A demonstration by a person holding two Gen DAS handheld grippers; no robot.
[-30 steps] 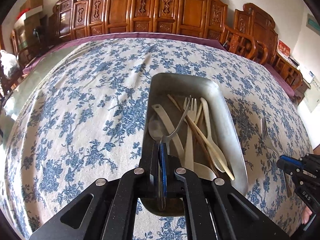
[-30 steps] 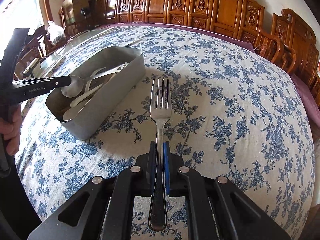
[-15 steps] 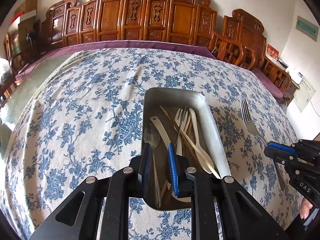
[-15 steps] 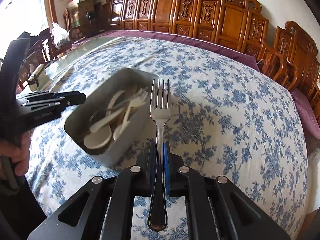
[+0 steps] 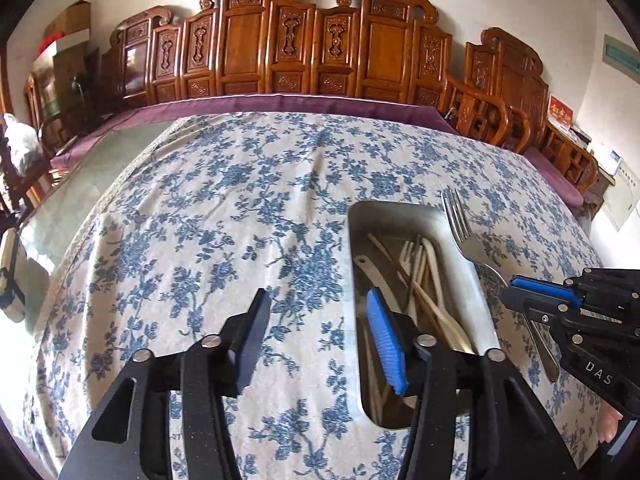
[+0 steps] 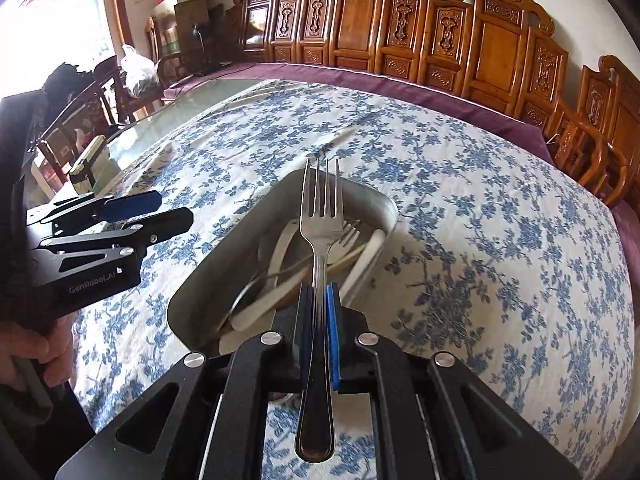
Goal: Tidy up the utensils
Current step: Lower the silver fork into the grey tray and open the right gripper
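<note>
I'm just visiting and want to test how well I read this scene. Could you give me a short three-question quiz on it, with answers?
1. True or false: the right hand-held gripper is clamped on a metal fork.
2. Multiple choice: where do the white utensils lie? A) on the tablecloth B) in the metal tray C) on a chair
3. Fill in: nothing is between the jaws of the left hand-held gripper, which are ____.

Key: 1 true; 2 B; 3 opening
</note>
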